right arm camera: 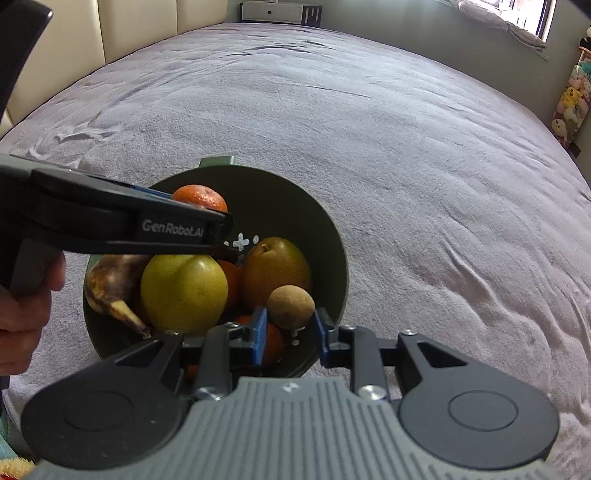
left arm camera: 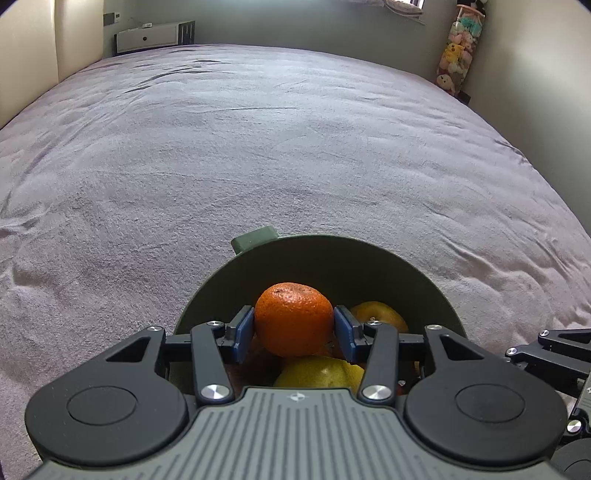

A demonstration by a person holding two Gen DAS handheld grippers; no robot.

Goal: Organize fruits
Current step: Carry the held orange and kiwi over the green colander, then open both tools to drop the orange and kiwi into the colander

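A dark green bowl [right arm camera: 332, 236] with a side handle sits on the bed and holds several fruits. My left gripper [left arm camera: 294, 328] is shut on an orange mandarin [left arm camera: 293, 319] just above the fruit pile; the mandarin also shows in the right wrist view [right arm camera: 199, 198]. In the bowl lie a green pear [right arm camera: 183, 291], a yellow-brown pear [right arm camera: 275, 271], a spotted banana [right arm camera: 110, 284] and more mandarins. My right gripper [right arm camera: 290, 332] stands over the bowl's near rim with a small brown round fruit [right arm camera: 291, 307] between its blue pads; the pads do not visibly touch it.
The bowl rests on a wide lilac bedspread [left arm camera: 258, 147]. A white low cabinet [left arm camera: 147, 37] stands beyond the bed's far end. A tube of plush toys [left arm camera: 456, 55] stands in the far right corner. A cream headboard [right arm camera: 140, 26] lies to the left.
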